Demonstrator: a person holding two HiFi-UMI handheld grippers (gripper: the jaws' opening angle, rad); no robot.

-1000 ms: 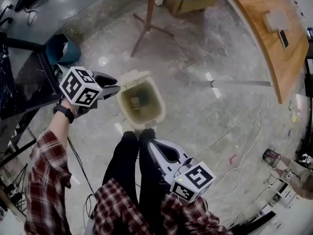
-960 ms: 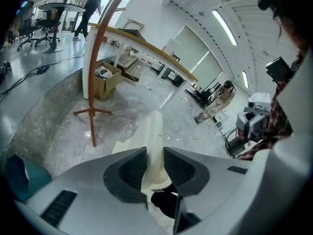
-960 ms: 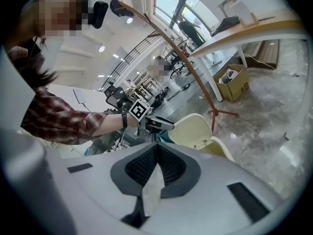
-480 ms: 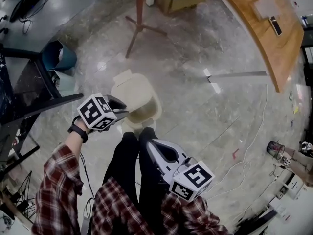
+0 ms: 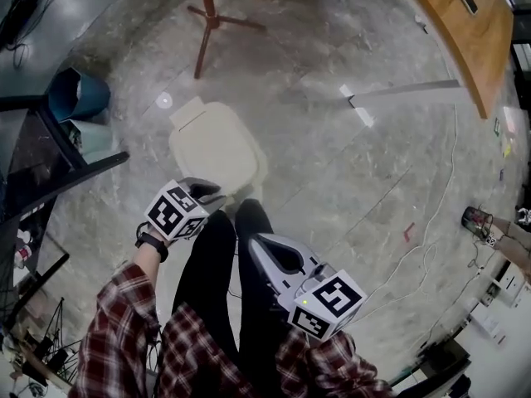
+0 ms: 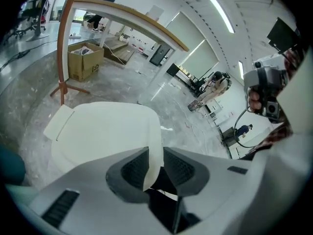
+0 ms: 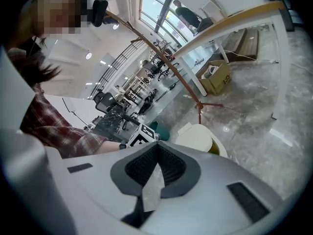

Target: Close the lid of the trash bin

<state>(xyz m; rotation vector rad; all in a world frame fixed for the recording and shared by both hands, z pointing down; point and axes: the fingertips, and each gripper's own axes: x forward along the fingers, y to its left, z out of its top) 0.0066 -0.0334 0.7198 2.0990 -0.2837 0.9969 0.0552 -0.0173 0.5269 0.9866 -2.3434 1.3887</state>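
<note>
A cream trash bin point(image 5: 249, 166) stands on the floor just ahead of the person's legs. Its cream lid point(image 5: 211, 143) lies almost flat over the opening. My left gripper point(image 5: 209, 192) is at the lid's near edge. In the left gripper view the lid point(image 6: 105, 131) has its edge pinched between the jaws of the left gripper point(image 6: 155, 161). From the right gripper view the bin point(image 7: 201, 137) shows a thin olive gap under the lid. My right gripper point(image 5: 255, 243) hangs by the legs, and its jaws point(image 7: 157, 147) are shut on nothing.
A wooden tripod stand point(image 5: 207, 13) rises beyond the bin. At the left are a blue bin point(image 5: 76, 94) and a black table point(image 5: 33, 160). A curved wooden counter point(image 5: 465, 31) runs along the upper right. Cables point(image 5: 431, 239) trail across the floor at right. Further off sits a cardboard box point(image 6: 85, 60).
The lid has swung down from standing open to lying almost flat over the bin. My left gripper came down and toward the person with it. The right gripper stayed put.
</note>
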